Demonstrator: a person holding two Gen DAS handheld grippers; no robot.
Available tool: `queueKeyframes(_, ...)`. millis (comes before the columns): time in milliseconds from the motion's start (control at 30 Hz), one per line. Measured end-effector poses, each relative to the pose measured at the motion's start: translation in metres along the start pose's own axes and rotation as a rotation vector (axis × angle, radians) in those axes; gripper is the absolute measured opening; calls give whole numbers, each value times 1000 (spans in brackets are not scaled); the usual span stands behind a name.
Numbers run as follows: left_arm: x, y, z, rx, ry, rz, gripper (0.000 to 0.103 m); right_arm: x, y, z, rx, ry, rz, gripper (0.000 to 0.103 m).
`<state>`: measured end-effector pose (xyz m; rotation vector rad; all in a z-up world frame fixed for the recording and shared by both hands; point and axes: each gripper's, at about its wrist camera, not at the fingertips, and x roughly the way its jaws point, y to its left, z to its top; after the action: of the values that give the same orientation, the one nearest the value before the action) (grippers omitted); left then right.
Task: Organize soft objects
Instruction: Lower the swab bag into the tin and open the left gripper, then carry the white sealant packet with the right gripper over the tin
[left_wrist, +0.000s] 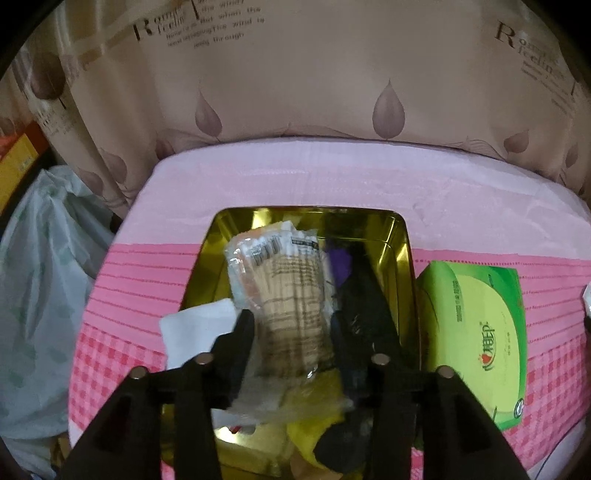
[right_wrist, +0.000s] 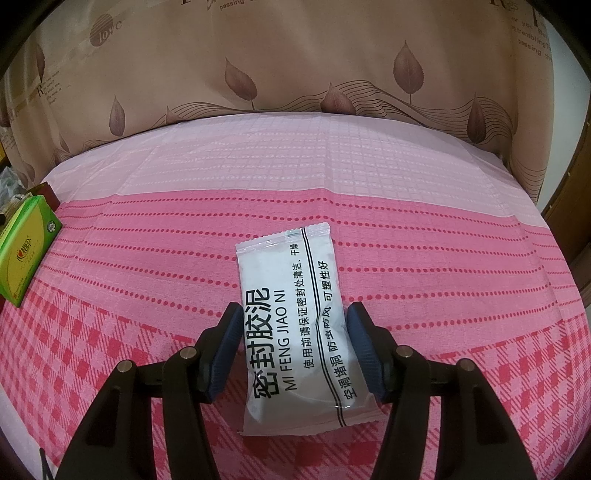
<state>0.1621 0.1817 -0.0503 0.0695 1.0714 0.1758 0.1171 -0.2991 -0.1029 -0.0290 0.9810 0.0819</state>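
Now left gripper (left_wrist: 291, 328) astride beige packet (left_wrist: 295, 295) — gold tin (left_wrist: 400, 258), pink cloth (left_wrist: 147, 266)

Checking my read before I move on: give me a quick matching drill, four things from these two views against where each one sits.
1. packaged beige socks
2. green tissue pack
3. white sealing-putty packet
4. gold tin

a. between the right gripper's fingers
b. on the pink cloth, holding soft items
c. inside the tin, at the left gripper
d. on the cloth beside the tin

Pairs: 1-c, 2-d, 3-a, 4-b
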Motion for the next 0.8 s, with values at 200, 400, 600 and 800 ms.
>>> queueKeyframes(200, -33, -7, -14, 25, -80, 42, 47, 0, 0, 0, 0, 0, 0, 56)
queueKeyframes(400, -69, 0, -41, -3, -157, 33, 47, 0, 0, -1, -1, 1, -1, 56)
queueKeyframes(600, -94, 9, -73, -19, -205, 86, 48, 0, 0, -1, -11, 2, -11, 56)
queueKeyframes(800, -94, 14, -97, -27, -195, 135, 49, -3, 4, -2, -10, 5, -30, 51)
